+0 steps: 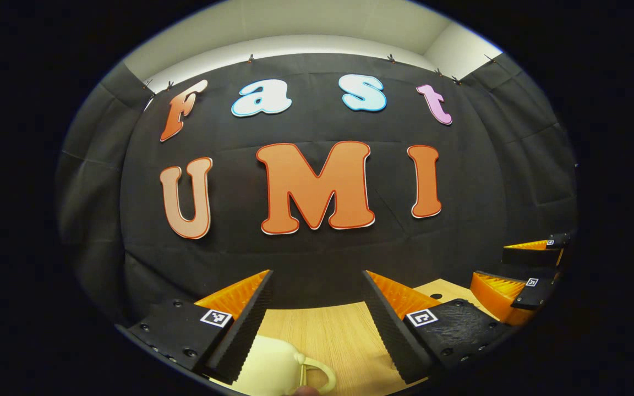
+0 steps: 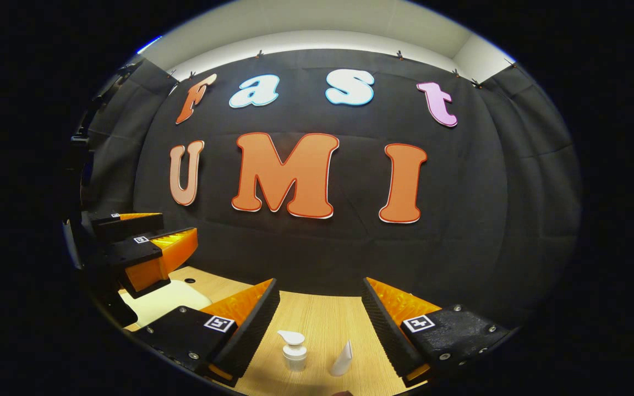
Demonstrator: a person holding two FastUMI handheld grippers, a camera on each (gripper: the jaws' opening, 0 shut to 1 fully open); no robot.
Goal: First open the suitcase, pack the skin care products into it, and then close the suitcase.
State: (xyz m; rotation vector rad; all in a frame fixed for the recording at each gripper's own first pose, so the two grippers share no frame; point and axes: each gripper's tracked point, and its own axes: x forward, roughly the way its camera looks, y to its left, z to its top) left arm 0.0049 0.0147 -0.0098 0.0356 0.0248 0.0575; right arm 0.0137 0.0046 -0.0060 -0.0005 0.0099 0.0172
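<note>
Suitcase (image 1: 273, 366) left view; pump bottle (image 2: 294, 350) right

suitcase (image 1: 273, 366): cream, handle showing, lying on wooden table | pump bottle (image 2: 294, 350): white, upright | tube (image 2: 343, 359): white, just beside bottle

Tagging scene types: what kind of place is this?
Likely a staged recording booth, not a home: black cloth wall, light wooden table, with a pump bottle, a small tube and a cream suitcase.
</note>
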